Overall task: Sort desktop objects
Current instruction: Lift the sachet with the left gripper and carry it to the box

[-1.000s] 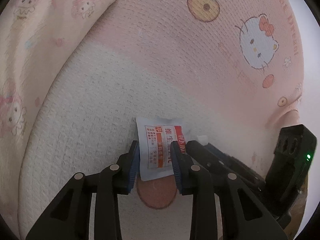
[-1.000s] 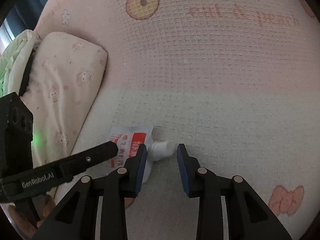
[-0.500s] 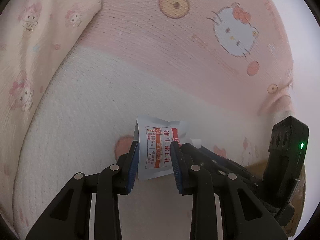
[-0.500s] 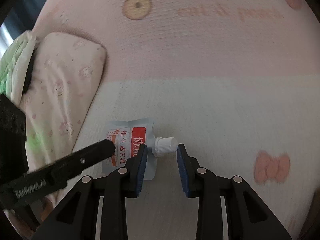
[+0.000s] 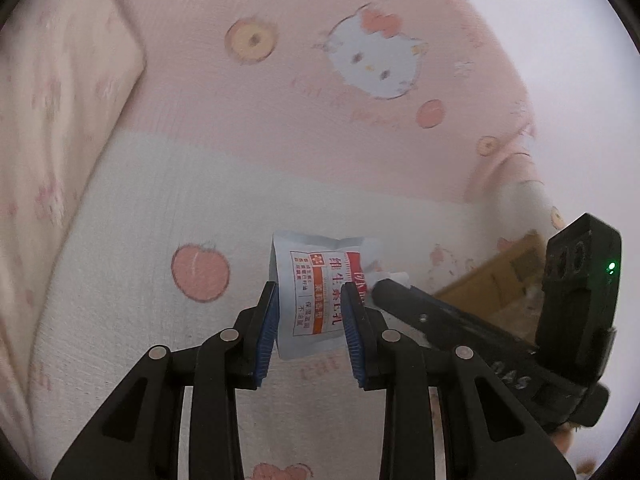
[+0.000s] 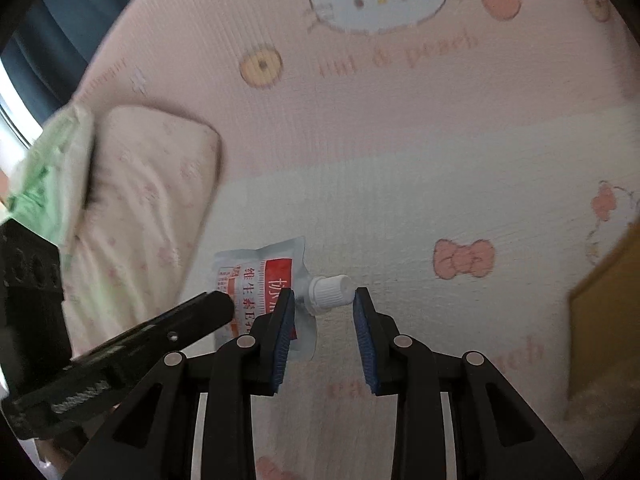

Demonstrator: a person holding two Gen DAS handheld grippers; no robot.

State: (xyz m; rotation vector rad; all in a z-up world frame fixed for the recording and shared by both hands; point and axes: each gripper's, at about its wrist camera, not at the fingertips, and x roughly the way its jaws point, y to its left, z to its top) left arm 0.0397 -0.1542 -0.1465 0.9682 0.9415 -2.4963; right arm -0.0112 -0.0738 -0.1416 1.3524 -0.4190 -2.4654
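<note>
The left gripper (image 5: 310,308) is clenched on the body of a white spouted pouch (image 5: 316,300) with red and orange print; its jaws have just been closing. The right gripper (image 6: 324,308) clamps the pouch's white screw cap (image 6: 330,289). The pouch hangs at lower centre above a pink cartoon-cat blanket (image 6: 380,100). A pillow (image 6: 140,200) lies at left.
</note>
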